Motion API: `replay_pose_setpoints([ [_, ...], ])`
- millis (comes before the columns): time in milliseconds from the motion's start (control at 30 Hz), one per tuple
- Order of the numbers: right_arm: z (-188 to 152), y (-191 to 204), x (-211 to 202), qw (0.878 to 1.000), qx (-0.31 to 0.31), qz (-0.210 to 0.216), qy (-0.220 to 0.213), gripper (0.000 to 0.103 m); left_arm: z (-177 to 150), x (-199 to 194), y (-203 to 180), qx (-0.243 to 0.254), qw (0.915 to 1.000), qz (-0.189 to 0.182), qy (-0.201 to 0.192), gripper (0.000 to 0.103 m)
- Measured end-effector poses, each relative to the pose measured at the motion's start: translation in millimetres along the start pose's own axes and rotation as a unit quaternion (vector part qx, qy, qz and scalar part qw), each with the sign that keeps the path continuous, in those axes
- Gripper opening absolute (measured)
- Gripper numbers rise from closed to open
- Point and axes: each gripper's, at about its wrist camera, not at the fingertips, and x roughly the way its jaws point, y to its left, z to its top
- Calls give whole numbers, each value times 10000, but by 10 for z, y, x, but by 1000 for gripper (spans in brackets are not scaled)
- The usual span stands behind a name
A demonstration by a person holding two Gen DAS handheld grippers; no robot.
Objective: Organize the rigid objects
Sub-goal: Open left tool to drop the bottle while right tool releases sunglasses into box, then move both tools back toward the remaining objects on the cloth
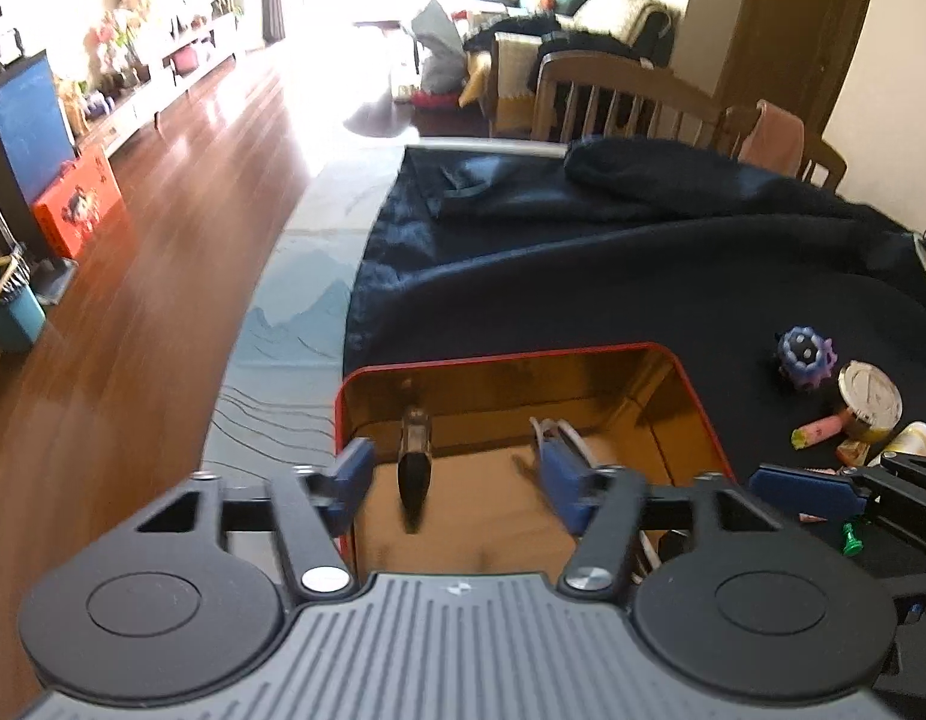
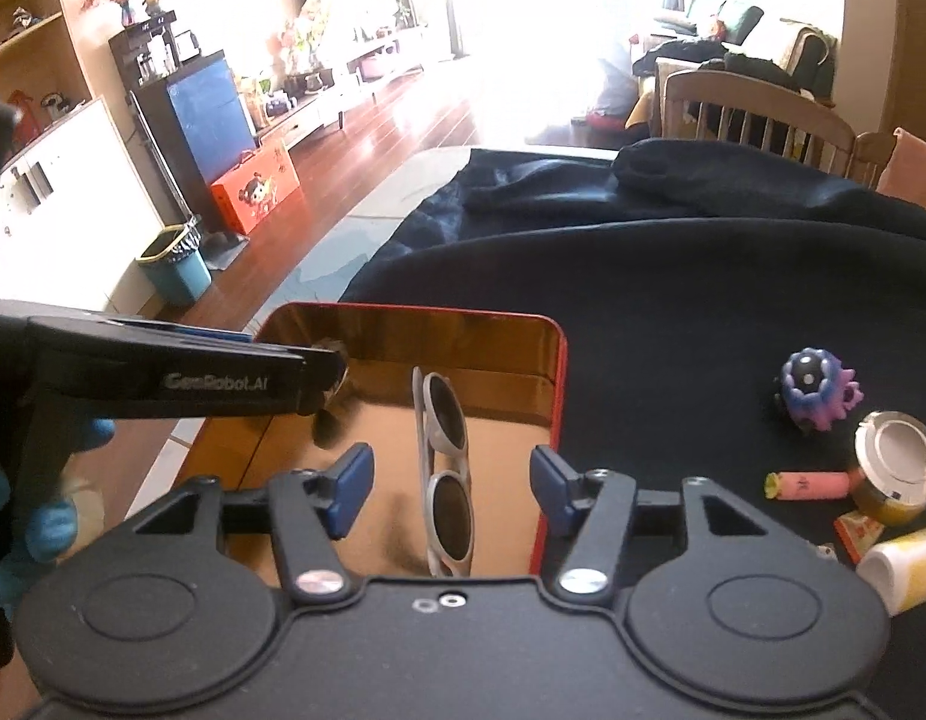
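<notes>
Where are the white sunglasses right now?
In the right wrist view, the white sunglasses lie inside the red-rimmed gold tin, centred ahead of the open right gripper.

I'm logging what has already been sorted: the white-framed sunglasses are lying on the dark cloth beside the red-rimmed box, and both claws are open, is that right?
Not quite. The sunglasses lie inside the red-rimmed box, on its gold floor, not on the dark cloth; the right wrist view shows this. The rest holds: the right claw and left claw are both open.
</notes>
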Motion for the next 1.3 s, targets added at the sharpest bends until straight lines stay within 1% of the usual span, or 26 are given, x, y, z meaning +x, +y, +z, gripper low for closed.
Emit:
replay_pose_setpoints([
  [200,-37,-43,-212,9998,67,-5,-211,64,-45,-237,-98,16,9998,-102,-153,65],
  [233,-46,-58,-259,9996,82,-20,-259,67,-56,-273,-115,23,9998,-99,-173,66],
  [267,-56,-61,-289,9995,106,-29,-299,75,-69,-316,-134,35,9997,-105,-211,68],
  [300,-58,-70,-331,9993,130,-21,-358,79,-81,-350,-153,50,9996,-119,-245,69],
  [400,-85,-104,-478,9984,120,-50,-548,86,-111,-453,-204,71,9993,-160,-320,71],
  [500,-116,-157,-610,9975,133,-68,-685,89,-135,-552,-276,121,9990,-199,-391,73],
  [567,-132,-204,-687,9968,152,-90,-774,93,-151,-612,-331,157,9986,-250,-438,78],
  [600,-146,-234,-731,9964,160,-112,-829,94,-159,-641,-359,166,9984,-274,-457,78],
  [800,-250,-464,-996,9941,191,-225,-1047,99,-190,-760,-565,265,9975,-420,-512,79],
  [900,-313,-600,-1094,9929,233,-289,-1133,101,-230,-796,-697,311,9970,-464,-527,82],
  [1033,-405,-808,-1208,9917,179,-409,-1206,102,-249,-804,-876,349,9963,-588,-530,83],
  [1100,-443,-914,-1240,9914,131,-476,-1213,102,-259,-798,-977,397,9956,-643,-550,83],
  [1167,-473,-1033,-1254,9913,130,-549,-1191,102,-269,-795,-1069,439,9948,-690,-604,87],
  [1300,-528,-1277,-1251,9916,234,-643,-1097,102,-284,-740,-1279,494,9932,-848,-619,89],
])
